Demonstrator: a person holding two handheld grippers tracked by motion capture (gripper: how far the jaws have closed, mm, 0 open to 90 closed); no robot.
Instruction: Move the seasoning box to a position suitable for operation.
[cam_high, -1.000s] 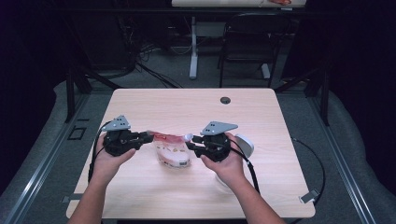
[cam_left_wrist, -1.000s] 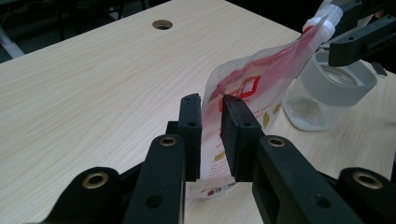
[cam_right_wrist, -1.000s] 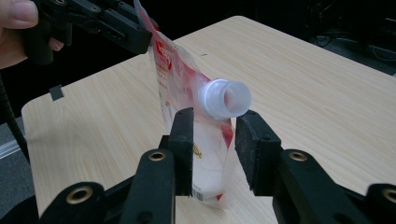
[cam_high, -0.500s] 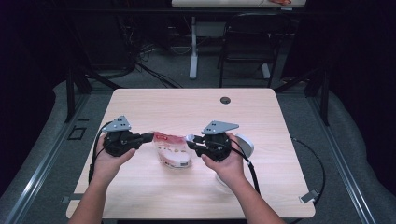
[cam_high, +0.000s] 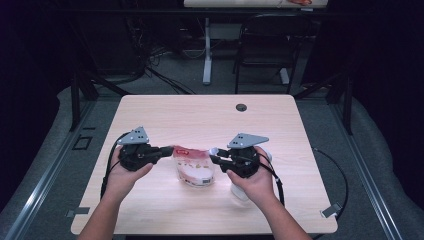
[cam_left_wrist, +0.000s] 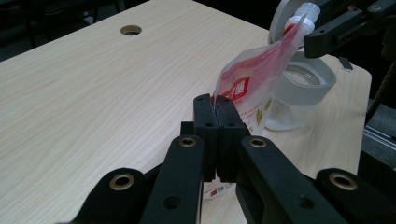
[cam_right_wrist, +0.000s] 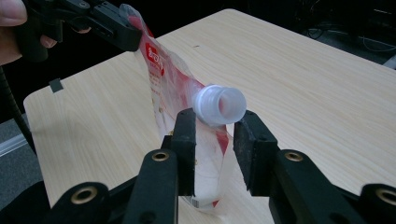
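Red-white pouch (cam_high: 192, 161) | left gripper (cam_high: 167, 148) jaws just clamped corner

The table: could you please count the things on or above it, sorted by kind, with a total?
Spouted pouch, red and clear: 1
Clear jar with a grey rim: 1
Black grippers, left gripper pinching the pouch edge, right gripper at its white spout: 2
Total: 4

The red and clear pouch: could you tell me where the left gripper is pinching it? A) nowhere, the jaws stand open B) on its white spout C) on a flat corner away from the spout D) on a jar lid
C: the left gripper has its jaws closed flat on a corner of the pouch, while the white spout sits at the other end, between the right gripper's jaws.
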